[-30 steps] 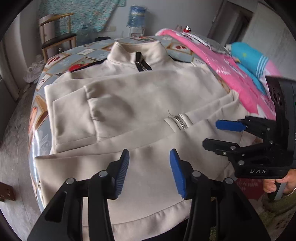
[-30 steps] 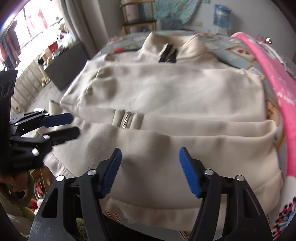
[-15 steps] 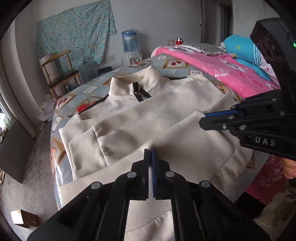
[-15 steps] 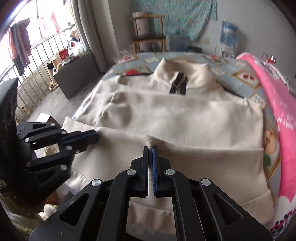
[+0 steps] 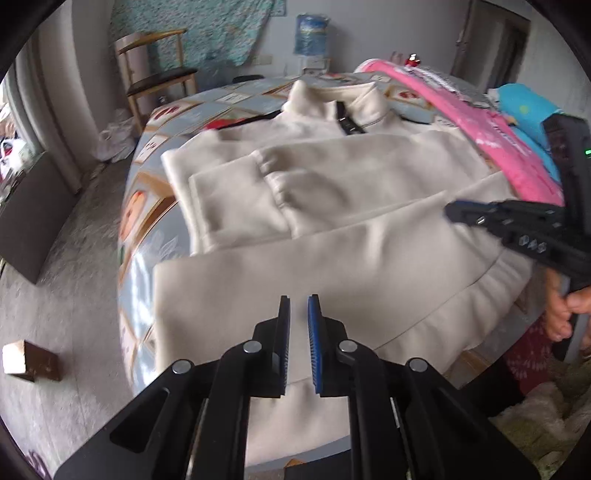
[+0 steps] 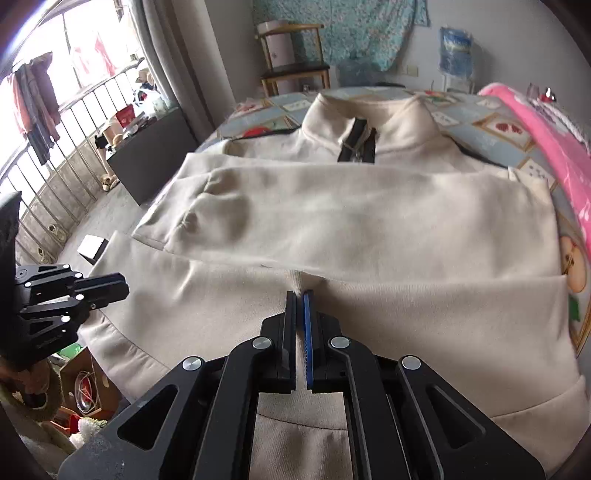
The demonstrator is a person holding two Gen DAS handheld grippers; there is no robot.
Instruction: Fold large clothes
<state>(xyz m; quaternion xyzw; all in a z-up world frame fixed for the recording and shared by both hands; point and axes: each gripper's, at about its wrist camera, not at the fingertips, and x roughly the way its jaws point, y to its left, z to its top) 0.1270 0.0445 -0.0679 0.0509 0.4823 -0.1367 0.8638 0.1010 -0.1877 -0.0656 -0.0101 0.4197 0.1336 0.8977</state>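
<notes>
A large cream zip-neck sweatshirt (image 5: 332, 177) lies on the bed, sleeves folded across the chest, collar at the far end; it also shows in the right wrist view (image 6: 369, 218). Its lower part is folded up over the body. My left gripper (image 5: 298, 301) hovers over the near left of the hem, jaws a narrow gap apart, nothing between them. My right gripper (image 6: 299, 295) is shut on a pinch of the sweatshirt's folded edge. Each gripper shows in the other's view: the right one (image 5: 458, 212), the left one (image 6: 118, 286).
The bed has a patterned blue sheet (image 5: 155, 206) and a pink quilt (image 5: 498, 136) along the right. A wooden chair (image 5: 155, 74) and a water bottle (image 5: 309, 33) stand by the far wall. A small box (image 5: 26, 360) lies on the floor at left. A railing (image 6: 55, 155) is left.
Both grippers closed on the hem and lifted it, folding the lower part up over the body. Since half a second ago, the left gripper's jaws have parted slightly; the right stays pinched.
</notes>
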